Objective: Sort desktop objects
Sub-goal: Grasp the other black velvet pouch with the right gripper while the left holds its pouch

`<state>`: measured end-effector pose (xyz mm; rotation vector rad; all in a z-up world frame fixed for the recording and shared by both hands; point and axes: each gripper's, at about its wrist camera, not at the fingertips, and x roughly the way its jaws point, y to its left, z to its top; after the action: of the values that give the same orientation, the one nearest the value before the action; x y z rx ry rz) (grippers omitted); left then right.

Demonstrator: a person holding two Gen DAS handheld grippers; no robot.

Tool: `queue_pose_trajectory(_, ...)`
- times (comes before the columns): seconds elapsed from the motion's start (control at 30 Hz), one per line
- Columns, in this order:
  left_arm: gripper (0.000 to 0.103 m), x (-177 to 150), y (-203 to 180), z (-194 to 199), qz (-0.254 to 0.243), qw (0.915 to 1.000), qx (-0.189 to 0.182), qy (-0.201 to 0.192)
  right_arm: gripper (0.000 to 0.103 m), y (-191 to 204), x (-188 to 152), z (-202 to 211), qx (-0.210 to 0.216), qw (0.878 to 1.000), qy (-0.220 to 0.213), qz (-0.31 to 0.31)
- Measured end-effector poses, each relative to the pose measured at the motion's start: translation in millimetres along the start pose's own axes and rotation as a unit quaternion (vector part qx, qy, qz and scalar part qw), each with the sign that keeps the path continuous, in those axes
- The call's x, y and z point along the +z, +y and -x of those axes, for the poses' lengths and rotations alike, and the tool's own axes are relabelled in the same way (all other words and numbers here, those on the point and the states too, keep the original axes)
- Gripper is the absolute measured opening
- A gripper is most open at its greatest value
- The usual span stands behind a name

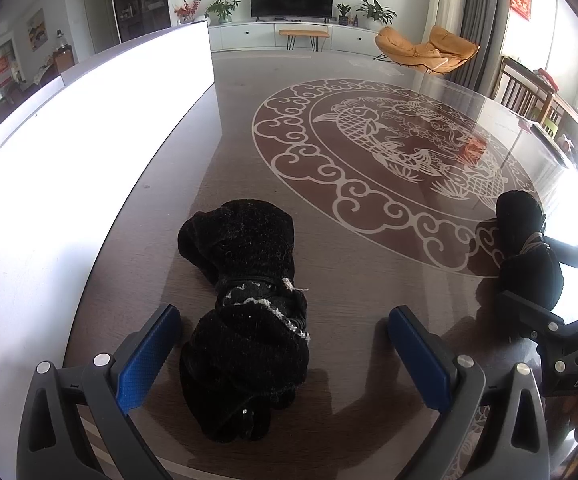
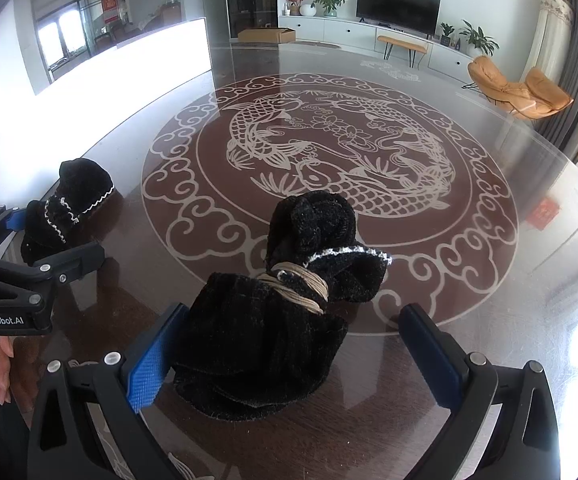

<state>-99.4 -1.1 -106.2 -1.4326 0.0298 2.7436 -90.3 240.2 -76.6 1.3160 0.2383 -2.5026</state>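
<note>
Cardboard box only beyond right tongs

Only readable stuff: white "GenRobot.AI" lettering on the black plastic body of the left gripper in the right wrist view, and "DAS" on the black body of the right gripper in the left one.
</note>
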Motion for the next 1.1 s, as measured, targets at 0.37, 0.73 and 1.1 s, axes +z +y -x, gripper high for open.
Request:
queue_pose_trajectory(0.37, 0.103, 0.0, 0.2, 0.3, 0.0, 1.0, 0.0, 0.0, 0.103, -1.3, 0.5, 0.1, -0.001, 1.0, 0.0, 0.0)
queue_pose_trajectory(0.73, 0.103, -0.4, 0.0, -0.3, 0.0, 1.0, 0.0, 0.0, 0.103, -1.3, 0.6, -0.2, -0.001, 1.0, 0.0, 0.0)
queue_pose_trajectory(1.1, 0.103, 5.7, -1.1, -0.7, 0.0, 0.9998, 0.004, 0.019, 0.103, -1.0, 1.2, 0.5, -0.003, 1.0, 0.0, 0.0)
